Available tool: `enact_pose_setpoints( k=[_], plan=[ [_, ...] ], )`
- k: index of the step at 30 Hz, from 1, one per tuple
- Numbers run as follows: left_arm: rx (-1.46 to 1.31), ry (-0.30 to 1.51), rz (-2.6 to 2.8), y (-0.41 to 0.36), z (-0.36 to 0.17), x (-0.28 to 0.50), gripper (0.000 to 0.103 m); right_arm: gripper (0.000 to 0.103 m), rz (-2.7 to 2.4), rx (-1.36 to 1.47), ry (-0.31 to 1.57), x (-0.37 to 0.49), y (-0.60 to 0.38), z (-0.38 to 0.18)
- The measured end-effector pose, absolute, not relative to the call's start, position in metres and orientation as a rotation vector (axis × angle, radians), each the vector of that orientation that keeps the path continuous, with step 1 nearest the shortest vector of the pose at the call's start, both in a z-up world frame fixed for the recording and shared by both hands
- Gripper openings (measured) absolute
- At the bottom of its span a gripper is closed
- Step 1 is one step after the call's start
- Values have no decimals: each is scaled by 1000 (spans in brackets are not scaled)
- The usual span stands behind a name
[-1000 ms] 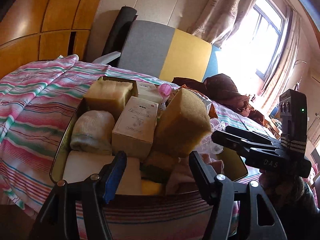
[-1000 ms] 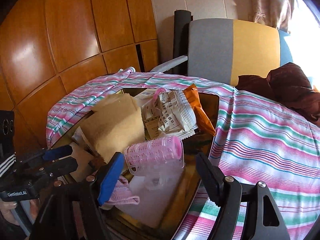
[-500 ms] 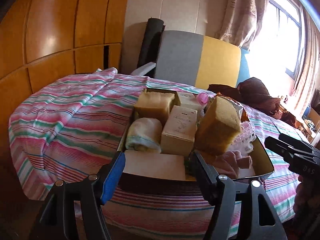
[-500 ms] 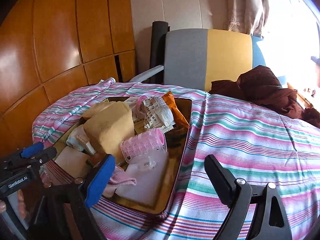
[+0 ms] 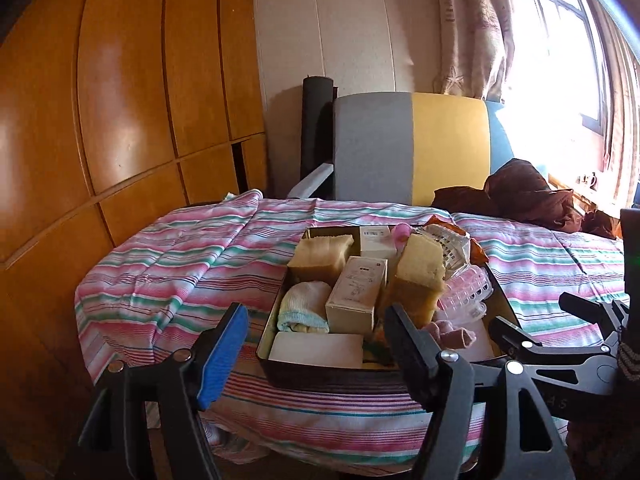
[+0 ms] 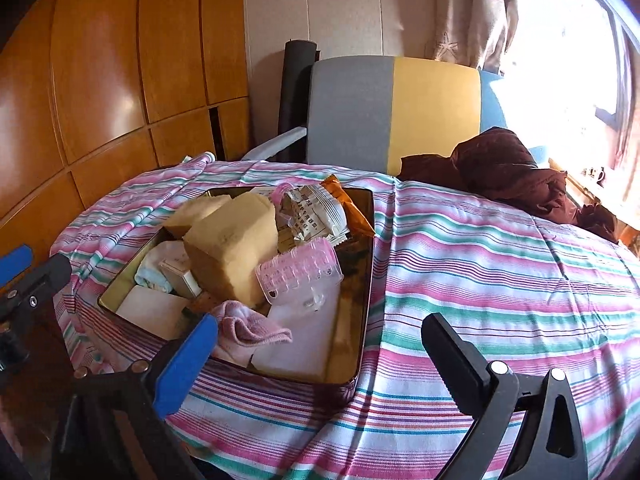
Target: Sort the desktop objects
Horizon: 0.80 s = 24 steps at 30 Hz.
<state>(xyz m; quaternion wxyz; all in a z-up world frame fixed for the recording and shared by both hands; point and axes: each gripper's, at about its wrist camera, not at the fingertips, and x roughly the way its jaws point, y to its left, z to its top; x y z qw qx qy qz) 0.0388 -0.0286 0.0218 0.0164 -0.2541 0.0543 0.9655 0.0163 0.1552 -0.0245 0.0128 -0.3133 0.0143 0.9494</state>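
Observation:
A metal tin (image 5: 276,364) (image 6: 360,312) sits on the striped cloth near the table's front edge. It is packed with tan sponge blocks (image 5: 418,276) (image 6: 232,248), a white carton (image 5: 356,292), a rolled sock (image 5: 304,308), a pink hair roller pack (image 6: 300,272), a pink cloth (image 6: 248,328) and snack packets (image 6: 316,212). My left gripper (image 5: 316,340) hangs open in front of the tin, holding nothing. My right gripper (image 6: 320,348) is open too, low before the tin's right corner and empty. Each gripper shows at the edge of the other's view.
The striped cloth (image 6: 500,264) covers the table, bare to the right of the tin. A grey and yellow chair (image 5: 412,148) stands behind. Dark brown clothing (image 6: 504,172) lies at the back right. Wooden panels (image 5: 120,100) line the left wall.
Both grippers have pulled back and up from the tin, which now looks smaller and farther. Both stay open. Nothing in the tin has moved.

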Motion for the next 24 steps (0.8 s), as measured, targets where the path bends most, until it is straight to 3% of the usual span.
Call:
enact_pose_setpoints(
  k=[10, 24],
  plan=[
    [-906, 42, 2931, -28, -2, 26, 70, 103, 2916, -946, -40, 12, 145, -32],
    [-987, 11, 2922, -29, -17, 20, 67, 103, 2916, -951, -88, 12, 135, -36]
  ],
)
